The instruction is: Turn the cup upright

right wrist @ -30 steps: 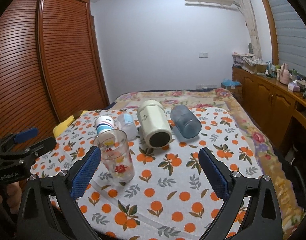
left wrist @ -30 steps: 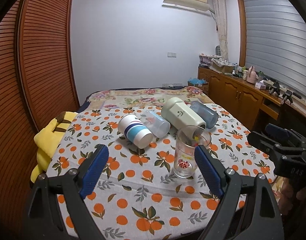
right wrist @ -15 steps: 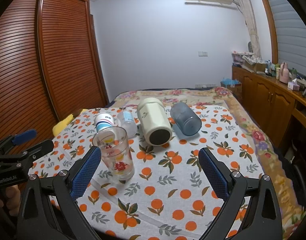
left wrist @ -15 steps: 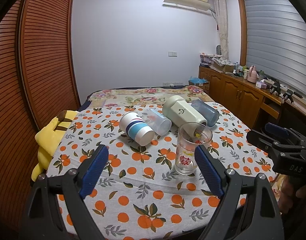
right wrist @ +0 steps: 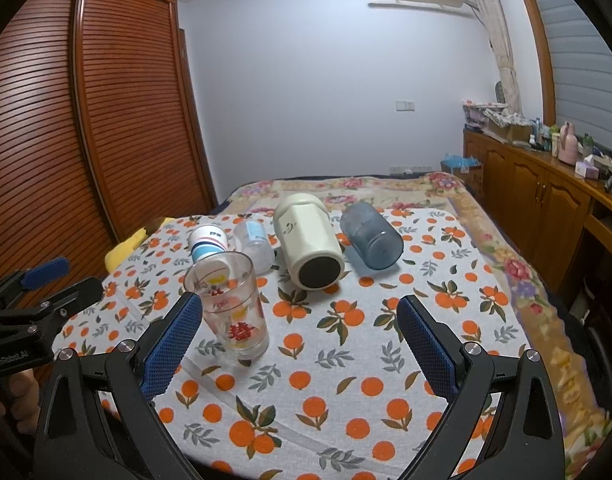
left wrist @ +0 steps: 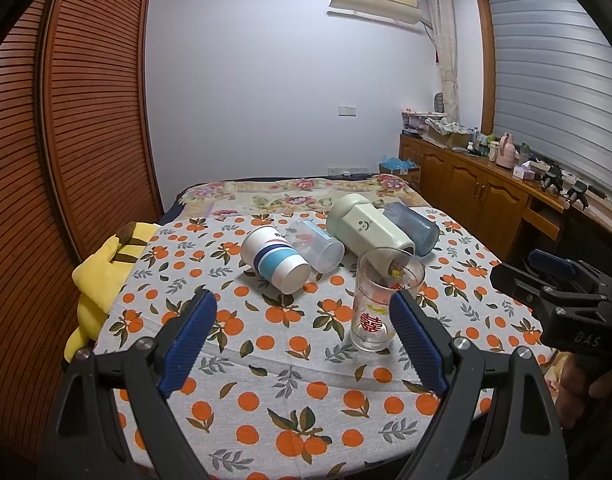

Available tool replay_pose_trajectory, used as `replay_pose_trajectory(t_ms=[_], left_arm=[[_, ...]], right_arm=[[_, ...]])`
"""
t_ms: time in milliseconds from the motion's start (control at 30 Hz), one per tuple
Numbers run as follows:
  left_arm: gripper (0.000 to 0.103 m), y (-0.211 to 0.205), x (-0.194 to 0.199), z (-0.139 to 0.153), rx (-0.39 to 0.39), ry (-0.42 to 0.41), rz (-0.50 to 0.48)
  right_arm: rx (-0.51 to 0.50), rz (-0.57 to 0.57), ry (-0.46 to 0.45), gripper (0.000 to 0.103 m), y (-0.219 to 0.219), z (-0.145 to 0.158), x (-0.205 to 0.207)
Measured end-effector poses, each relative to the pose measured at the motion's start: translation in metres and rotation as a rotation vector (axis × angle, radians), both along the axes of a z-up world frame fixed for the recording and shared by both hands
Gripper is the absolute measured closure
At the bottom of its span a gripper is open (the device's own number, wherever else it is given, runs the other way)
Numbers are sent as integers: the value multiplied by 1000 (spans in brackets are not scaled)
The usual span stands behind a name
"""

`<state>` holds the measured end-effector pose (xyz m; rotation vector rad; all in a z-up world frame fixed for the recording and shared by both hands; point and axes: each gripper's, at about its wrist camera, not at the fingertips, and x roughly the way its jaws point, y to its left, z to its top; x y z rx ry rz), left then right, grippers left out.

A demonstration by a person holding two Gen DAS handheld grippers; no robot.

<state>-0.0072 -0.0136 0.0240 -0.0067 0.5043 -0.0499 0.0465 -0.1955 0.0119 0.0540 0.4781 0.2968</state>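
A clear glass cup with a red mark (left wrist: 376, 308) (right wrist: 232, 312) stands upright on the orange-print tablecloth (left wrist: 298, 360) (right wrist: 346, 360). Behind it lie on their sides a white cup with blue stripes (left wrist: 275, 259) (right wrist: 208, 242), a clear plastic cup (left wrist: 316, 245) (right wrist: 254, 244), a cream cup (left wrist: 368, 228) (right wrist: 308, 240) and a blue-grey cup (left wrist: 412, 227) (right wrist: 370, 236). My left gripper (left wrist: 302, 340) is open and empty, the glass just inside its right finger. My right gripper (right wrist: 300, 344) is open and empty, the glass by its left finger.
A yellow plush toy (left wrist: 102, 276) lies at the table's left edge. A wooden slatted wardrobe (left wrist: 66, 140) stands to the left. A wooden cabinet with clutter (left wrist: 486, 192) runs along the right wall. A floral bedspread (left wrist: 298, 196) lies behind the table.
Both grippers have drawn back and risen slightly from the table; the cups look a little farther away. No cup has moved.
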Motion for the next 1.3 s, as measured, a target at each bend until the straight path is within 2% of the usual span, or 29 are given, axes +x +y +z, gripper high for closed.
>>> replay_pose_trajectory(t_ms=[1300], left_arm=[[13, -3, -2, 5, 6, -16, 5]], right_arm=[[1, 0, 1, 4, -1, 0, 0]])
